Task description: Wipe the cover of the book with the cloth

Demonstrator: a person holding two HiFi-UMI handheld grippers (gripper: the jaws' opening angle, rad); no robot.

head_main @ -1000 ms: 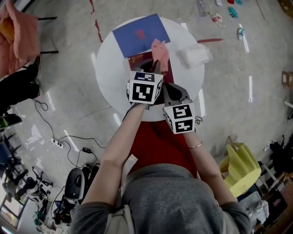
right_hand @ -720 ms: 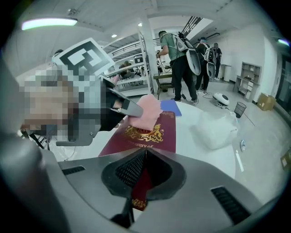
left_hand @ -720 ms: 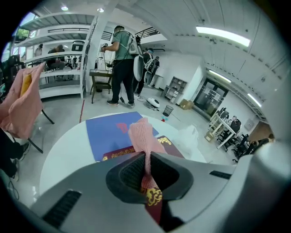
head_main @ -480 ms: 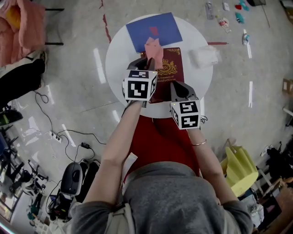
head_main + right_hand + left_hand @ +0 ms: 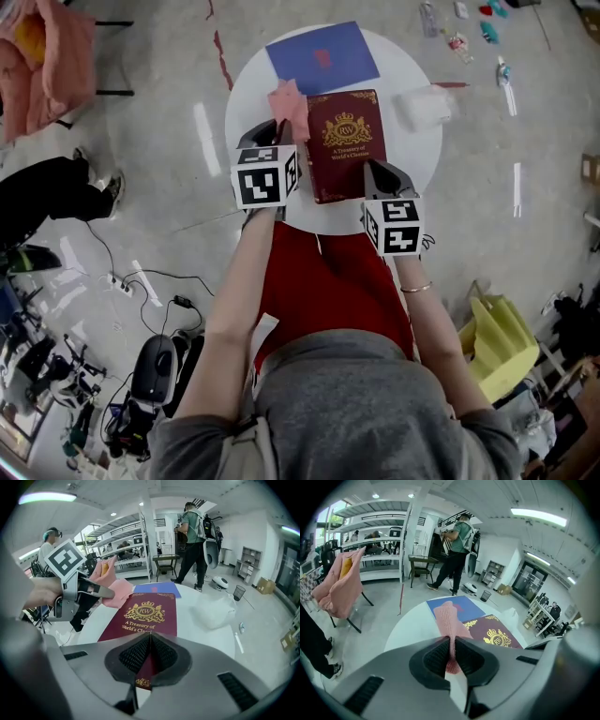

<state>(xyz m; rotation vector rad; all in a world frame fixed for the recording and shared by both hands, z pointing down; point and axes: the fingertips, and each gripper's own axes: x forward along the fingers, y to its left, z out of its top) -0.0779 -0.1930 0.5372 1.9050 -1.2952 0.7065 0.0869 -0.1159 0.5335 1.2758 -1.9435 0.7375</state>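
**Objects.** The book (image 5: 347, 141) lies flat and closed on the round white table (image 5: 412, 169), its maroon cover with gilt lettering facing up. A blue sheet (image 5: 322, 56) lies beyond its far edge and a crumpled white bag (image 5: 420, 108) sits to its right. The pink cloth (image 5: 289, 97) is at the book's far left corner.

**Handling, as judged.**
- The book looks like a stiff hardback of moderate weight. Its cover seems smooth, so it is likely to slide on the tabletop under a wiping stroke.
- The book is best anchored at a near edge or corner, which leaves the cover free.
- The cloth is a soft, light knit and will fold under pressure. A hold near one end gives a loose pad to drag.

**Grippers.**
- The left gripper (image 5: 277, 131) has its jaws closed on the cloth (image 5: 450, 620), pinching the lower end. The free end projects ahead of the jaws.
- The right gripper (image 5: 375, 173) is clamped on the book's near edge (image 5: 147, 616), close to the right corner.

**Pose.**
- Both forearms reach forward from the body.
- The left gripper sits beside the book's left edge and points away from the person.
- The right gripper sits lower and nearer the person, at the near edge.
- From the right gripper view, the cloth appears to overlap the cover's far left corner. Whether it actually presses on the cover cannot be settled from any view.
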